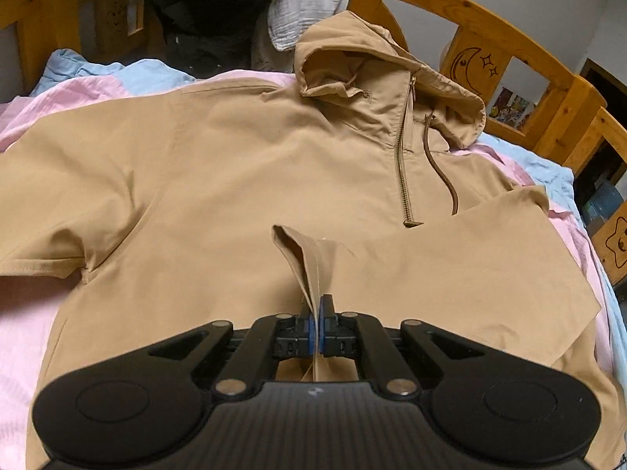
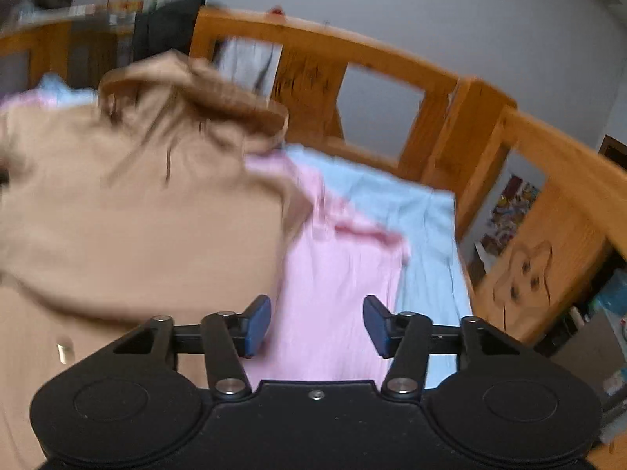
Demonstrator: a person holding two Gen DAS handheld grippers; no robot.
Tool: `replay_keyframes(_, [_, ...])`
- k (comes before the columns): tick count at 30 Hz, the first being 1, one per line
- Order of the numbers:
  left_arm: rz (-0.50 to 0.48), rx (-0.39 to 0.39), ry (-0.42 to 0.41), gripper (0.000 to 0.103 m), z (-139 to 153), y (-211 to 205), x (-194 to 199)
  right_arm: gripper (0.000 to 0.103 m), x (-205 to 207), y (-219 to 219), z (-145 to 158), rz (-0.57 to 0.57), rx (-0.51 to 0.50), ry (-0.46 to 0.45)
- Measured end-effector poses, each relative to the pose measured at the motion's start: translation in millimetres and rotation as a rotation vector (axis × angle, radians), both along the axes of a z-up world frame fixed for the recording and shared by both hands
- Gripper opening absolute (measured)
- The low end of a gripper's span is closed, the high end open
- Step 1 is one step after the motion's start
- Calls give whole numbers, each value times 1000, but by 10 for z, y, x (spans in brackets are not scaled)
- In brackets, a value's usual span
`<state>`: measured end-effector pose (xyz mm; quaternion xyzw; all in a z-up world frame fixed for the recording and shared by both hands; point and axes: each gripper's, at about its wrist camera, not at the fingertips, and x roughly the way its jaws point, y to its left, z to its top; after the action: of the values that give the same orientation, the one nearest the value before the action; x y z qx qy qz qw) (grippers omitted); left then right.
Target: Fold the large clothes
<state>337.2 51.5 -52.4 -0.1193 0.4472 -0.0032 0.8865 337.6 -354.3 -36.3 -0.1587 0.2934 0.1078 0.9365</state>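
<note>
A: Where is the jacket (image 1: 219,180) now?

B: It lies flat on the bed, front side up, on top of a pink sheet (image 1: 23,337) and a light blue sheet (image 1: 153,76). It is a tan jacket with a hood (image 1: 376,66).

A: Which way does it point?

B: In the left wrist view its long axis runs from the camera toward the wooden bed frame (image 1: 505,43). The hood is at the far end, just beside the frame, and the hem is near the camera. One short sleeve (image 1: 43,231) spreads out to the left. The other sleeve (image 1: 482,270) is folded over the chest. The zipper (image 1: 403,156) runs down from the neck, with a brown cord (image 1: 443,168) beside it.

A: Is there any brand or writing to read?

B: No words that I can read. The bed frame has a carved moon with stars (image 1: 472,64) and a star with a face (image 1: 617,243). Some colourful pictures show behind the frame, but they are too small to read.

A: What about the left tool (image 1: 316,313)?

B: Its fingers are together, clamped on a thin edge of the folded sleeve. The cloth stands up between the blue pads (image 1: 311,333).

A: And the right tool (image 2: 316,325)?

B: Its fingers are apart and nothing is between them. Below them is the pink sheet, next to the jacket's right edge. This view is blurred.

A: Anything else on the bed?

B: Dark clothes (image 1: 211,11) and a white cloth (image 1: 309,4) are piled behind the hood.
</note>
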Motion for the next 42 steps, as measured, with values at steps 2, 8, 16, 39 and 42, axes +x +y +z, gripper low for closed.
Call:
replay_keyframes(2, [-1, 8, 4, 1, 25, -11, 25, 55, 325, 130, 30, -2, 68, 15])
replay_keyframes(8, [-1, 11, 11, 1, -59, -66, 83, 52, 1444, 392, -264, -159, 273, 143])
replay_keyframes(16, [-52, 35, -3, 4, -206, -189, 322, 0, 1937, 82, -415, -284, 351, 174])
replay_keyframes(39, [649, 144, -163, 97, 492, 1663, -1679, 85, 931, 797, -36, -82, 77, 8])
replay_keyframes(42, [857, 198, -157, 97, 382, 2000, -1861, 95, 581, 1078, 178, 3, 136, -34])
